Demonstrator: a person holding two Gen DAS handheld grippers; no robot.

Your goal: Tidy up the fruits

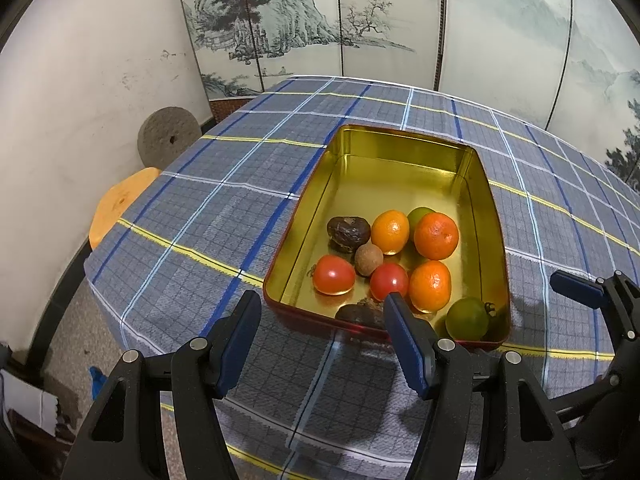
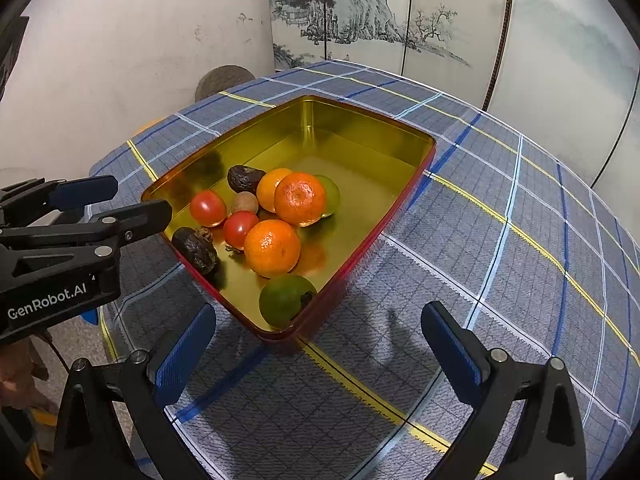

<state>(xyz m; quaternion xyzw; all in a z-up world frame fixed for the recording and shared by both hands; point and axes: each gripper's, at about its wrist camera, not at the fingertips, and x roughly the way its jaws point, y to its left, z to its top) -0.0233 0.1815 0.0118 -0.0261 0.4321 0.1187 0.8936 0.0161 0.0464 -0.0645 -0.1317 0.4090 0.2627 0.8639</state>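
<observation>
Plaid tablecloth [image 1: 224,216]; left fingers [image 1: 404,332] hide a dark fruit [image 1: 360,314].

One gold tin [image 1: 400,160], three oranges [image 1: 436,236], two red tomatoes [image 1: 333,275], two green fruits [image 1: 467,319], two dark wrinkled fruits [image 1: 348,233], one small brown fruit [image 1: 368,259]

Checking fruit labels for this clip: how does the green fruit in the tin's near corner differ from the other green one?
The near-corner green fruit lies alone against the tin's wall; the far green fruit is pressed behind the top orange. The near one shows fully, with a dark stem end; the far one is mostly hidden. The near one looks darker green, the far one paler. Both are round and inside the tin.
</observation>
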